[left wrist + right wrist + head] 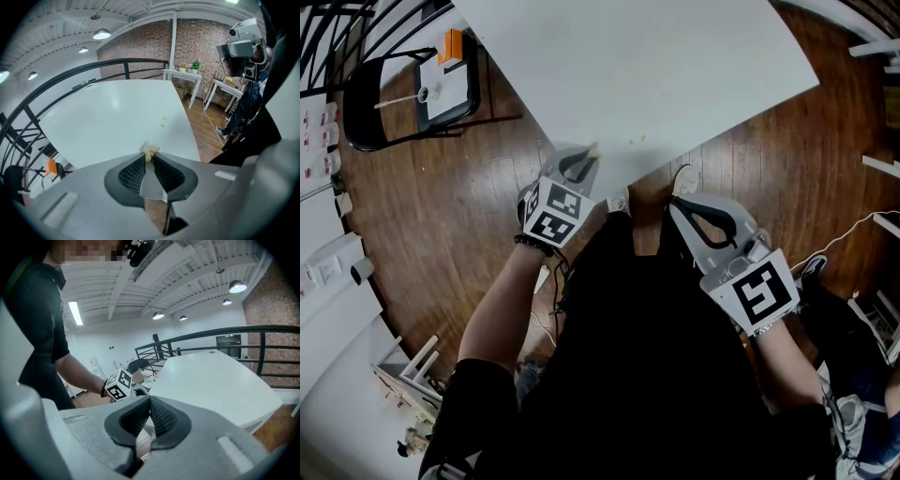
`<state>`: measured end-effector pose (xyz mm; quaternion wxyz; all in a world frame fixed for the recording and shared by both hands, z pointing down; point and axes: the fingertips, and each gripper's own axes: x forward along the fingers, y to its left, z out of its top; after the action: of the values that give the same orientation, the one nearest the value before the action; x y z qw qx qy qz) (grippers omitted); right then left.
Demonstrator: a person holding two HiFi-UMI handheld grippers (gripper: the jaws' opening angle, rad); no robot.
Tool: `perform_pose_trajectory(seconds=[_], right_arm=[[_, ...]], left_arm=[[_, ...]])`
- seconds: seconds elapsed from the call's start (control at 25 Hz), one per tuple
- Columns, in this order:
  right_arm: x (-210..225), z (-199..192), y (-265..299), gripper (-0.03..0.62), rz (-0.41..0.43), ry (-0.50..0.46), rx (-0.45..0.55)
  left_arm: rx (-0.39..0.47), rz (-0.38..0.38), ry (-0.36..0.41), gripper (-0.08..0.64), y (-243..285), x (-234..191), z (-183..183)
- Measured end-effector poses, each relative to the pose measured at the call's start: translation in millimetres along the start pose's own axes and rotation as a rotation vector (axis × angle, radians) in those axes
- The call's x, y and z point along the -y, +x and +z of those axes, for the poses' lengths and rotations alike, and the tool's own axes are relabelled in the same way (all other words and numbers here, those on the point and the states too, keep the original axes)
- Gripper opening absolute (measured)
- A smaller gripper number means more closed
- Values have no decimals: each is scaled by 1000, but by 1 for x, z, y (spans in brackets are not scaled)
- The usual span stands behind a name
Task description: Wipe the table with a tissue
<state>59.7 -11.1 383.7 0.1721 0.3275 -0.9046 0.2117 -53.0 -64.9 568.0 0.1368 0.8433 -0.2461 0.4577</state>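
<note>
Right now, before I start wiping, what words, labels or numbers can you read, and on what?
None readable.
Cubes on left gripper and right gripper: black-and-white square patterns only, no letters.
Sheets at the head view's left edge: red marks, too small to read.
Dark panel on the far wall: too blurred to read.

White table [656,66], cream tissue [150,151]

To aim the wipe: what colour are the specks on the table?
Yellow specks, clearest in left gripper view.
</note>
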Motion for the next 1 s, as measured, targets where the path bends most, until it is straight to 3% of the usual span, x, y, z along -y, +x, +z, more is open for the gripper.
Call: perform_pose_trajectory(seconds=[1.0], right_arm=[[15,-4,-19,-8,-41,26,12]], left_arm=[[15,-74,63,74,27,25,47]])
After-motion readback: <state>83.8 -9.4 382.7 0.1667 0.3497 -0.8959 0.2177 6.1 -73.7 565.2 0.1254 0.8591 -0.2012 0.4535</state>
